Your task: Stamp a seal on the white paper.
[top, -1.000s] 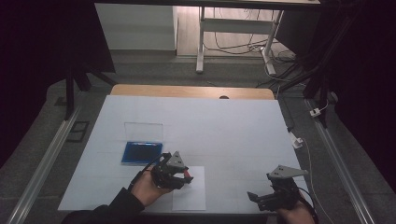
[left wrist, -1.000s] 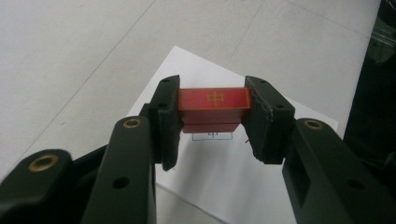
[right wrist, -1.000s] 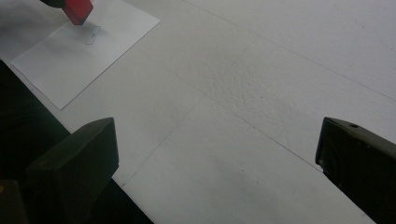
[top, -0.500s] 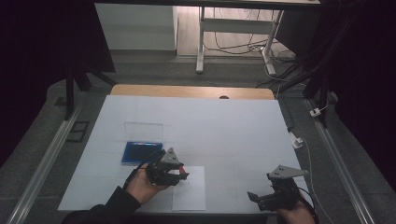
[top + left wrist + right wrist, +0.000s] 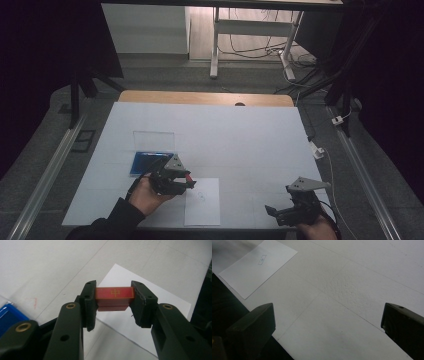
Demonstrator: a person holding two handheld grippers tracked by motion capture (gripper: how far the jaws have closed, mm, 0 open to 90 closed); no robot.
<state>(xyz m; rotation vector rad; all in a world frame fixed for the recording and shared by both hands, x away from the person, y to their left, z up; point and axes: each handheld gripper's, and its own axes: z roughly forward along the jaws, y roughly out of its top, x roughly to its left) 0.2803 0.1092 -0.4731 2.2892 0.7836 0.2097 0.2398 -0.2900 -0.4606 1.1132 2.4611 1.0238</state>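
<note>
Shifted nearer, left gripper (image 5: 113, 302) clamps a glossy red block (image 5: 114, 296); right gripper (image 5: 328, 322) gapes wide.

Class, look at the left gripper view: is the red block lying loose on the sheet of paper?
No, the red block is clamped between the jaws of the left gripper, held above the white paper.

Room dim, my table (image 5: 240, 135) evenly lit from above; surroundings near black. My close jaws soft, slightly blurred; mild grain.
</note>
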